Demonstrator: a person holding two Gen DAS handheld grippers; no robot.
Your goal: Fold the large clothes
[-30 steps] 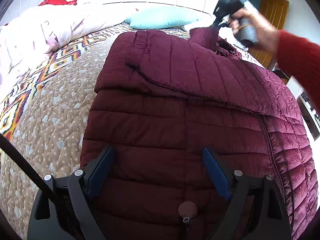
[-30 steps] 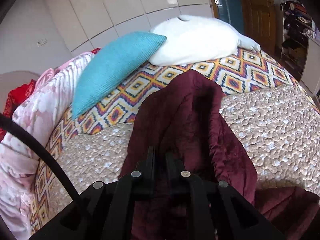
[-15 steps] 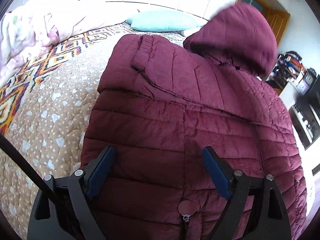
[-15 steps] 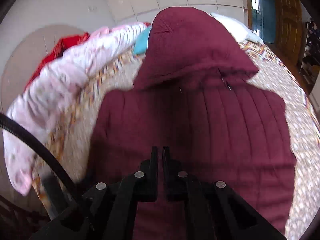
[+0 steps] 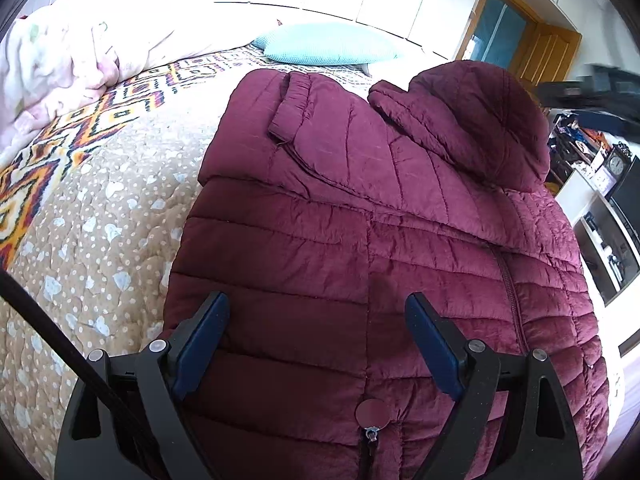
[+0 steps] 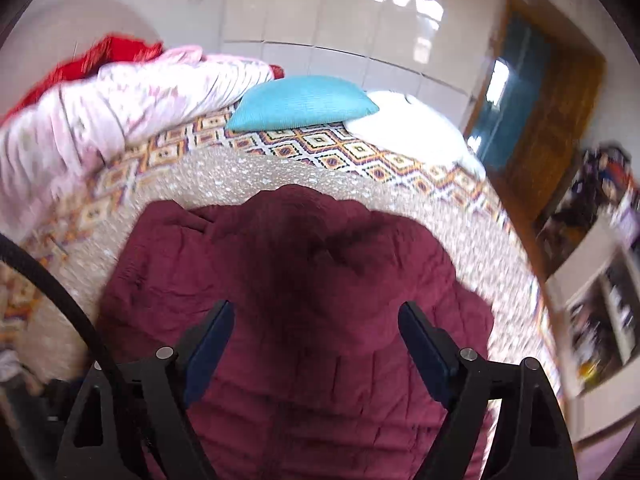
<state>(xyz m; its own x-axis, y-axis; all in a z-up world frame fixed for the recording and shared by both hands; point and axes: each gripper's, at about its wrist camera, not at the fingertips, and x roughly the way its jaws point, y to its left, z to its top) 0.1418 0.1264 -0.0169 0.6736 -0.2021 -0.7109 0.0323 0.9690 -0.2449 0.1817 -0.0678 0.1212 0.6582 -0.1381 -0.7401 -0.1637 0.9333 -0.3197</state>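
Jacket [image 5: 360, 240]: maroon quilted puffer with stitched horizontal channels and a slightly sheened, crinkled shell; it lies flat on the bed, front up.
Hood [image 5: 468, 120]: rounded and padded, folded down over the upper chest of the jacket.
Sleeve [image 5: 320, 128]: folded across the chest, its gathered cuff near the hood.
Zip: a dark line runs down the front, right of centre in the left wrist view; a round fabric tab [image 5: 373, 414] with a small metal pull sits at the near hem.
Bed cover [image 5: 100, 220]: tan quilted fabric with pale dots and heart shapes, bordered by an orange, white and dark diamond pattern.
Teal pillow [image 6: 300, 104]: ribbed texture, elongated, at the head of the bed, touching a white pillow [image 6: 404, 124].
Pink duvet [image 6: 112, 112]: floral, bunched in soft folds along the bed's edge, with a red cloth [image 6: 100, 56] behind it.
Left gripper [image 5: 316, 312]: black frame with blue pads; fingers spread wide above the lower part of the jacket, holding nothing.
Right gripper [image 6: 316, 320]: same build; fingers spread wide above the jacket, holding nothing; this view is motion-blurred.
Door [image 5: 552, 52]: wooden, beyond the bed.
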